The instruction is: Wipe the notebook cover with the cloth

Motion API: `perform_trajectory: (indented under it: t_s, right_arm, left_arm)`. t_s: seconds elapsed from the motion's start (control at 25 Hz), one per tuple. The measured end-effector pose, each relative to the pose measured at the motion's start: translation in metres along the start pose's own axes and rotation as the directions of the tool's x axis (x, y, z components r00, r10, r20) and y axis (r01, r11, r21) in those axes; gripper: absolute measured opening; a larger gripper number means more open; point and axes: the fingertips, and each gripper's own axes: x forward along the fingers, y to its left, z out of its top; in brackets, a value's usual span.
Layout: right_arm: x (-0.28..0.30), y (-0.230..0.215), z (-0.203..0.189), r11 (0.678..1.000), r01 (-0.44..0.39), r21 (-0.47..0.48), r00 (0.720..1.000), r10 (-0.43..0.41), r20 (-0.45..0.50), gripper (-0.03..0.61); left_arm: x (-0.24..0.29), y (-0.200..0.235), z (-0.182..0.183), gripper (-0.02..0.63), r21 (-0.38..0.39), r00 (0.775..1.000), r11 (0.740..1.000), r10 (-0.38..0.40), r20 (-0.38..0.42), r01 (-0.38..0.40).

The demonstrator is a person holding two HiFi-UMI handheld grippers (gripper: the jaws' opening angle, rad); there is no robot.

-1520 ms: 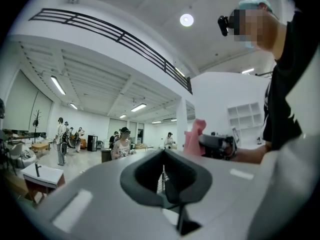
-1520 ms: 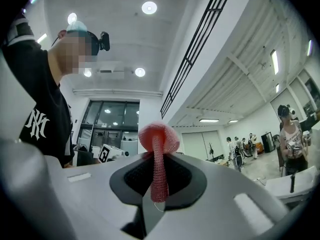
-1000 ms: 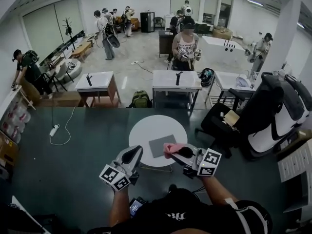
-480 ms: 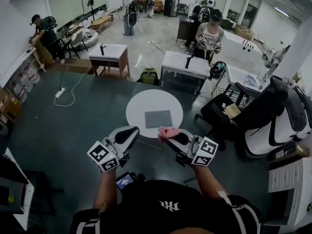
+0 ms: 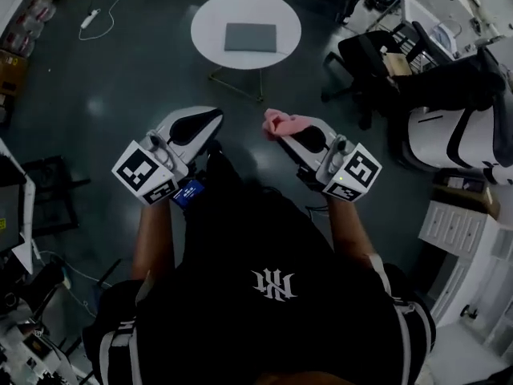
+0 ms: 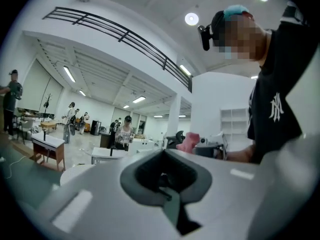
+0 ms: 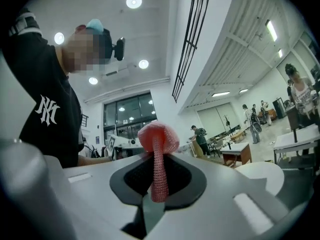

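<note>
The grey notebook (image 5: 250, 37) lies flat on the round white table (image 5: 212, 10) at the top of the head view. Both grippers are held close to my body, well short of the table, over the dark floor. My right gripper (image 5: 282, 131) is shut on the pink cloth (image 5: 280, 123), which bunches out past the jaw tips. The right gripper view shows the cloth (image 7: 158, 139) pinched upright between the jaws. My left gripper (image 5: 208, 117) is shut with nothing in it. From the left gripper view the cloth (image 6: 188, 141) shows off to the right.
A black office chair (image 5: 377, 54) and a white and black machine (image 5: 457, 135) stand to the right of the table. A white drawer cabinet (image 5: 457, 223) is at the far right. A power strip with cable (image 5: 90, 16) lies on the floor at top left. Several people stand in the background.
The head view has tipped steeply down, so the table and notebook now sit at the top of the frame. Both grippers are farther from the table; the cloth stays in the right one.
</note>
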Motion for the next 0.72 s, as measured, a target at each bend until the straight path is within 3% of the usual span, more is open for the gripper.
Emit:
perform_trajectory:
  t_s: [0.12,0.36,0.48,0.72]
  right_arm:
    - [-0.013,0.016,-0.010,0.998,-0.053,0.016,0.998,0.053,-0.026,0.037]
    - [-0.029,0.049,0.002,0.988,-0.154,-0.006,0.988,0.154,-0.007,0.037]
    - [-0.037,0.040,0.002,0.989,-0.148,0.002,0.989,0.148,-0.004,0.037]
    - [-0.085,0.030,0.012,0.991,-0.132,0.007,0.986,0.131,0.103,0.037]
  left_arm:
    - [0.000,-0.020,-0.013,0.003,0.005,0.997,0.999,0.040,-0.060,-0.040]
    - [0.002,-0.043,-0.011,0.003,0.033,0.993,0.995,0.095,-0.073,-0.093]
    - [0.011,-0.048,-0.008,0.003,0.039,0.992,0.995,0.091,-0.085,-0.088]
    - [0.045,-0.074,-0.014,0.003,0.084,0.984,0.994,0.077,-0.161,-0.064]
